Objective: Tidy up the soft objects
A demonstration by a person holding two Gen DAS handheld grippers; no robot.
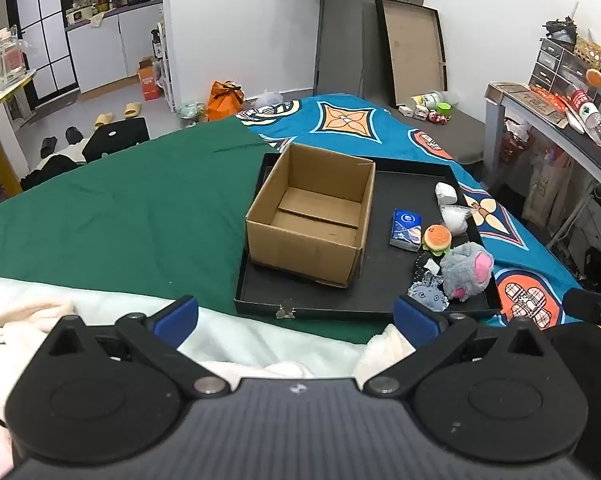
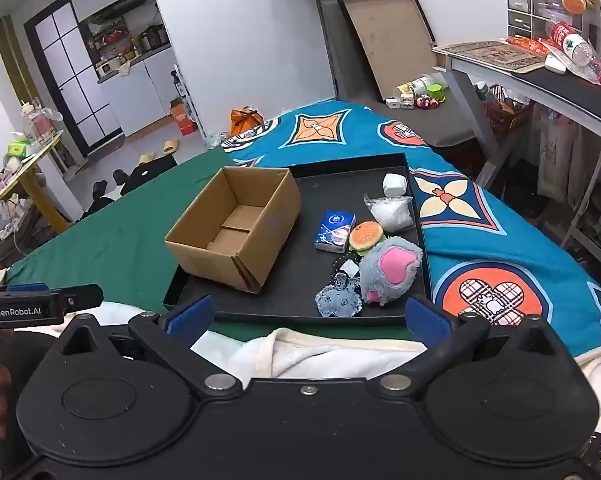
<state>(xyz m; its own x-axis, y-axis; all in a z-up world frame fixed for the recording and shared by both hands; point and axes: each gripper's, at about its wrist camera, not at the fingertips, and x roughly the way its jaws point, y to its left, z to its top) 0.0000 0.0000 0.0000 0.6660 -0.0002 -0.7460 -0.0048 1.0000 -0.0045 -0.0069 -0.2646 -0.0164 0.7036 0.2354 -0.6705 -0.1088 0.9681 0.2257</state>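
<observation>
Starting out, I saw the black tray [image 2: 380,316] carrying an empty cardboard box [image 2: 236,228], the soft toys heaped beside it: grey plush [image 2: 388,272], burger [image 2: 365,236], perhaps a denim piece; both my left gripper [image 1: 296,314] and right gripper [image 2: 308,316] gaped apart, needing to reach the plush first

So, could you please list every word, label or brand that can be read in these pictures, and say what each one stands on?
"GenRobot.AI": white letters on the side of the left gripper, seen in the right wrist view.
Blue tissue pack: a round logo and print, too small to read.
Red-labelled bottle on the desk: label blurred, unreadable.
Orange carton on the floor: print unreadable.
Cardboard box: no print visible.
</observation>
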